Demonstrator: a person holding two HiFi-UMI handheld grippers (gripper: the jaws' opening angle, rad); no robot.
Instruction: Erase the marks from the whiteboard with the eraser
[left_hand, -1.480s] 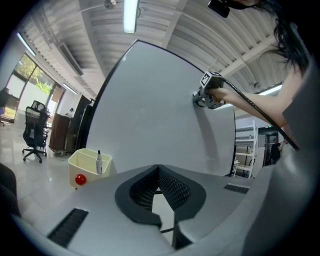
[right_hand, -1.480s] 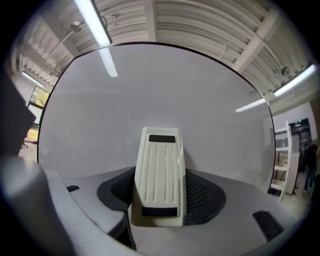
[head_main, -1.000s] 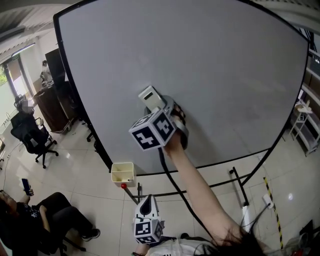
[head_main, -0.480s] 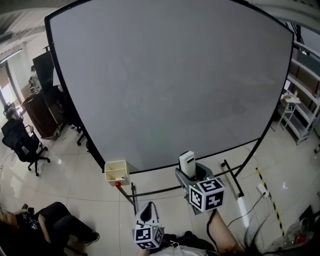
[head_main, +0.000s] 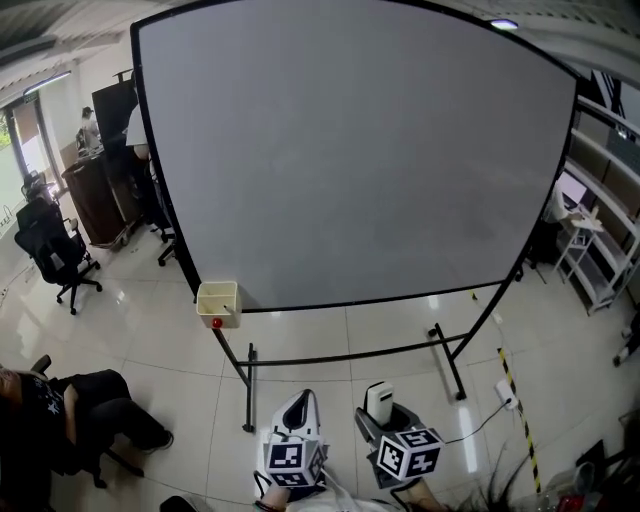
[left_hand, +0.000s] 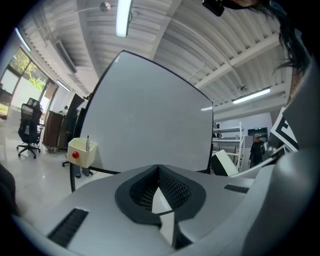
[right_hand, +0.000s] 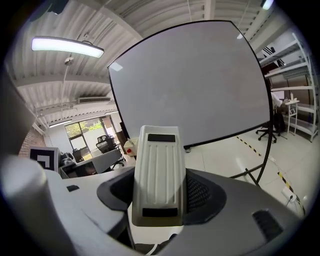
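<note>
Glossy floor tiles (head_main: 150, 340) carry the whiteboard (head_main: 350, 150) on its stand. Below the whiteboard's bottom edge and well clear of it, the left gripper (head_main: 297, 408) has its jaws closed together, empty. Beside it, the right gripper (head_main: 378, 420) clamps the eraser (head_main: 377, 400) upright.

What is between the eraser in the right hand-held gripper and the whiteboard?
In the head view, only floor and the stand's lower bar; the eraser is clear of the whiteboard.
</note>
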